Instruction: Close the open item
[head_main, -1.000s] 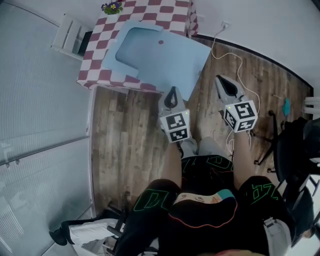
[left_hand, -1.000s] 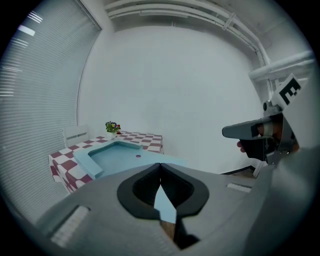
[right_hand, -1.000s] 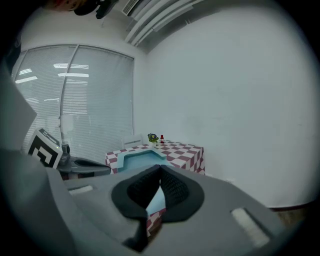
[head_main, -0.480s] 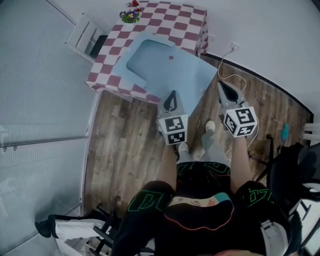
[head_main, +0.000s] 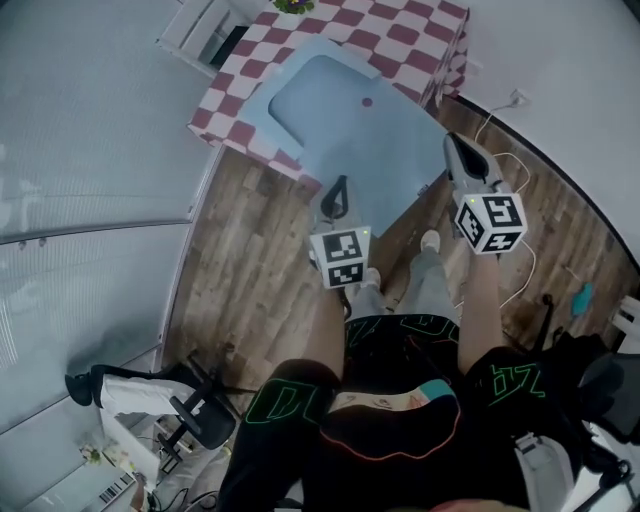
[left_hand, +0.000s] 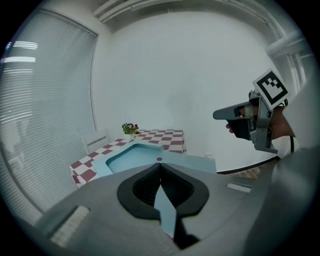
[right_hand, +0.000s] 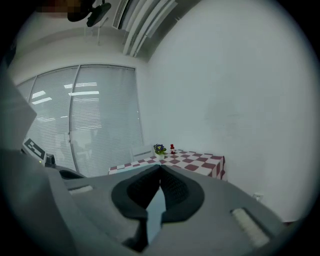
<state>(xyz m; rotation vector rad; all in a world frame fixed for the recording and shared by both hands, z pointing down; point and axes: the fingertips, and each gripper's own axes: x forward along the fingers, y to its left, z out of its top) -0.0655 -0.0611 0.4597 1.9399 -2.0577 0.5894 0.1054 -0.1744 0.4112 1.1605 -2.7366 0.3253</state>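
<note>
A light-blue open case (head_main: 385, 150) lies on the red-and-white checkered table (head_main: 415, 40). Its recessed half (left_hand: 131, 157) rests on the cloth and its flat half hangs over the near edge. A small dark knob (head_main: 367, 102) sits where the halves meet. My left gripper (head_main: 338, 184) is shut and empty, its tip just short of the case's near edge; its own view shows the closed jaws (left_hand: 160, 164) pointing at the case. My right gripper (head_main: 453, 141) is shut and empty, held in the air at the case's right side (right_hand: 160, 166).
A small flower pot (left_hand: 129, 128) and a red figure (right_hand: 172, 148) stand at the table's far end. A white chair (head_main: 205, 25) is beyond the table. A wall socket with a cable (head_main: 516, 99) is at right, an office chair (head_main: 190, 415) behind me at left.
I have stepped toward the table: the case and table sit closer to both grippers, whose tips now reach the case's near edge. Both stay shut.
</note>
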